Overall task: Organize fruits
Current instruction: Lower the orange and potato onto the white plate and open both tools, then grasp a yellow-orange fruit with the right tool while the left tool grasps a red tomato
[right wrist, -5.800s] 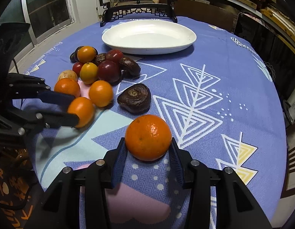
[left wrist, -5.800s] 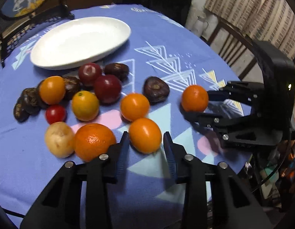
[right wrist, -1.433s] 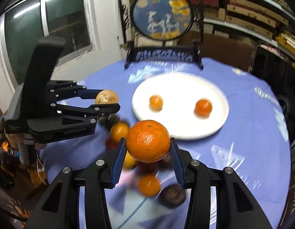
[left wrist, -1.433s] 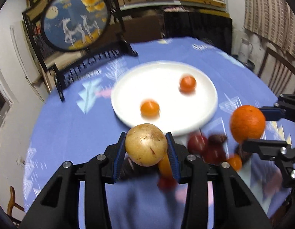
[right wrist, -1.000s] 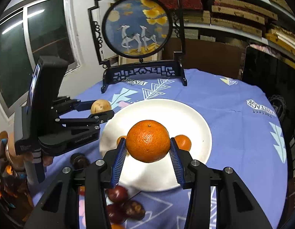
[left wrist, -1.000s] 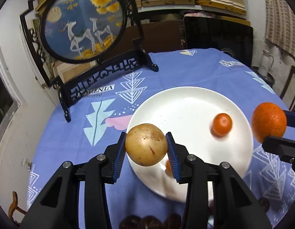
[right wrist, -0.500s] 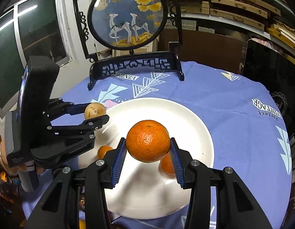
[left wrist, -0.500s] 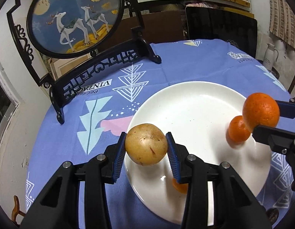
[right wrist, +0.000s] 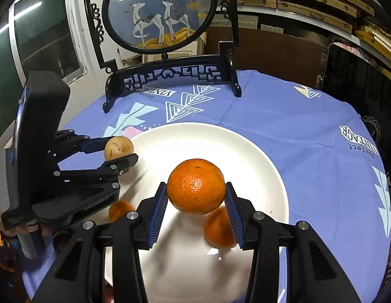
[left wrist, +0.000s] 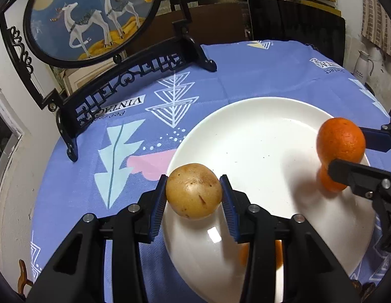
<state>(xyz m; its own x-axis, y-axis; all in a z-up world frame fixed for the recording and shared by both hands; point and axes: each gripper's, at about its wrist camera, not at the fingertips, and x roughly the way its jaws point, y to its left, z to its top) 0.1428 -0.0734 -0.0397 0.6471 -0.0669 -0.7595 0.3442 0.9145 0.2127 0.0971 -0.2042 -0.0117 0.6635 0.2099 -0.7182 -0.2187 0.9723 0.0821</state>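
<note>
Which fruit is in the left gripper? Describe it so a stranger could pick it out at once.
Start at the big white plate on the blue tablecloth. Over its left edge, the left gripper clamps a round fruit. It is the only tan, brown-speckled piece; the others at the plate are orange.

small orange [left wrist: 277, 253] half hidden by left gripper finger | plate [left wrist: 258, 116] near edge cut off
</note>
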